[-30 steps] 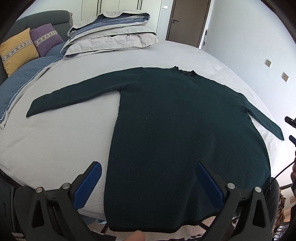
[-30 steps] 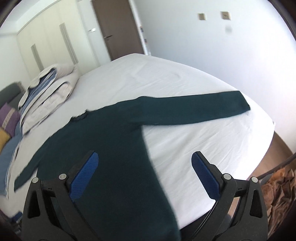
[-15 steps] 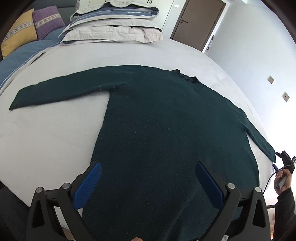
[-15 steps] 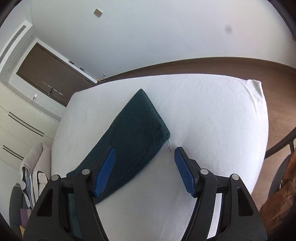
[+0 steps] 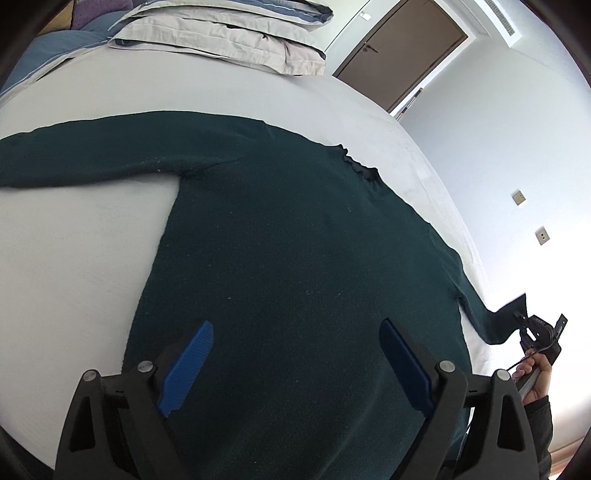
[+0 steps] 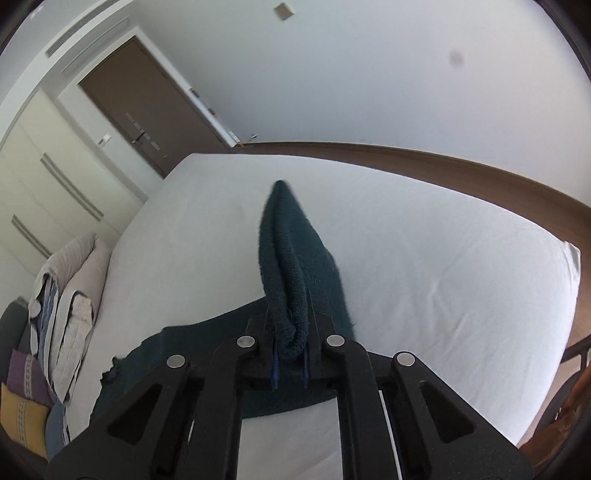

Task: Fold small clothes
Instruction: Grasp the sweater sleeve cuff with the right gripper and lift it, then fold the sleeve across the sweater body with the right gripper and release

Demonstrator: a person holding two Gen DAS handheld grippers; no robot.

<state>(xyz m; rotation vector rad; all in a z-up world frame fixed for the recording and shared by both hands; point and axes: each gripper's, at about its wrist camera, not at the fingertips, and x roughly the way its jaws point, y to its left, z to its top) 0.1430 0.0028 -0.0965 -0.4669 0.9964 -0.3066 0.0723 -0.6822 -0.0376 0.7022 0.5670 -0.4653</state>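
Right gripper [image 6: 290, 360], lower centre of the right wrist view, was clamped on the cuff of the dark green knitted sweater [image 5: 295, 258], lifting that sleeve off the white-sheeted bed [image 6: 424, 266]. Left gripper [image 5: 295, 365] hung over the hem, blue pads [image 5: 186, 369] spread apart, holding nothing. Upper left: stacked beige pillows [image 5: 229, 33].

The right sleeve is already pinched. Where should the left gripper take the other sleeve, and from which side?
Grip the left sleeve near its cuff end, coming from above its outer edge. It lies flat and straight on the bed, stretched away from the sweater body. The left gripper is open; the right gripper holds the right sleeve.
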